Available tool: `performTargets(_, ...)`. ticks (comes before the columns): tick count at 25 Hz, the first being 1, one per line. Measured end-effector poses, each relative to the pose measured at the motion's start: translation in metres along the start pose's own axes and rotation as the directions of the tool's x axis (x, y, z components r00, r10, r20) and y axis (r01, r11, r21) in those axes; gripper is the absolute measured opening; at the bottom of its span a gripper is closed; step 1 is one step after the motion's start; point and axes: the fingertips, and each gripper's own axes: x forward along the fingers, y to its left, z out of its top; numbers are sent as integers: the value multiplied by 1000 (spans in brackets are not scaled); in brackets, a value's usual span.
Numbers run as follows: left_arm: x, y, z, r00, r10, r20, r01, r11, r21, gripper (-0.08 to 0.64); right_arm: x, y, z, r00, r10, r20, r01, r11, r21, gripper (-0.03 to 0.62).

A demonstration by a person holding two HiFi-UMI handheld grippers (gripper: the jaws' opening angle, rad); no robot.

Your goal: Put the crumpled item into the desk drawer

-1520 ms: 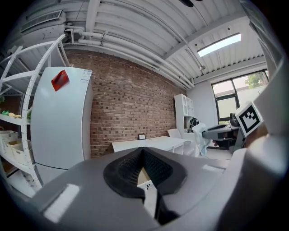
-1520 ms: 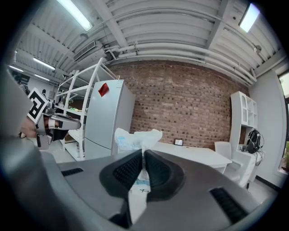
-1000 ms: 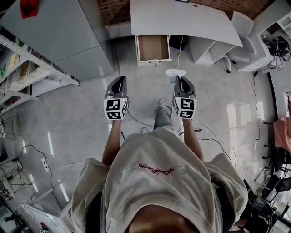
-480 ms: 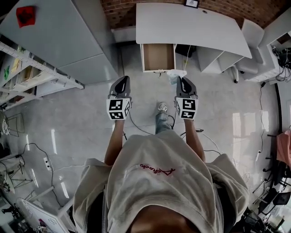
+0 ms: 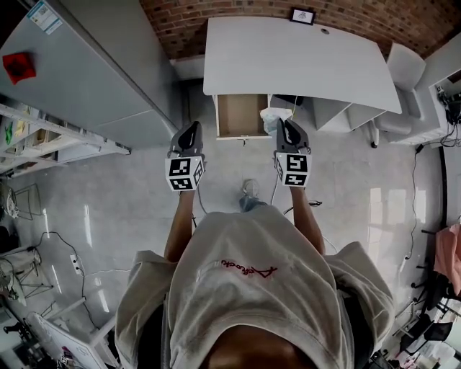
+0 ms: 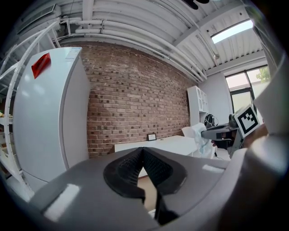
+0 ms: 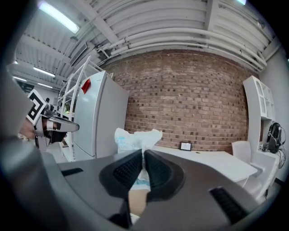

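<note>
A white desk (image 5: 302, 58) stands against the brick wall, with its wooden drawer (image 5: 241, 115) pulled open. My right gripper (image 5: 283, 124) is shut on the crumpled white item (image 5: 276, 117), which hangs just right of the drawer's front corner. In the right gripper view the crumpled item (image 7: 134, 139), white with blue print, sticks up between the pinched jaws of that gripper (image 7: 143, 155). My left gripper (image 5: 191, 131) hovers left of the drawer's front. In its own view the left gripper (image 6: 143, 152) is shut, with nothing between the jaws.
A tall grey cabinet (image 5: 86, 65) stands left of the desk, with a metal shelving rack (image 5: 43, 133) beside it. A white chair (image 5: 403, 90) sits at the desk's right end. Cables (image 5: 284, 205) trail on the floor. A small picture frame (image 5: 302, 16) rests on the desk.
The person has walked toward the desk. Both grippers have come up to the drawer's front, and the crumpled item now hangs beside the open drawer. Both grips are unchanged.
</note>
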Motion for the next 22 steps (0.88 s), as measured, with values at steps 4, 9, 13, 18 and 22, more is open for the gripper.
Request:
performTargets(4,47,-3,11,1000,14,-1,-14,1000,-5,9,33,-36,4,1000,15,8,-15,1000,5,28)
performTargets(9,88,-3,16,999,32,-14,-32,999,9,9,69,-60,1,999,50,6,-50,999,3,28)
performTargets(13,105,-4,11,999,33,-39,-33,999,0,9,88,-76,-4,999,52,-2,-52,999,12,28)
performTargets(18,119,-1,-4,997,23,-71,-24,1000,-16,9,102,-82,-21,998,52,-35,-51,998,31,28)
performTargets(22,131,3,-20,995,15,-100,-17,1000,-19,9,110,-82,-39,996,55,-71,-52,998,40,28)
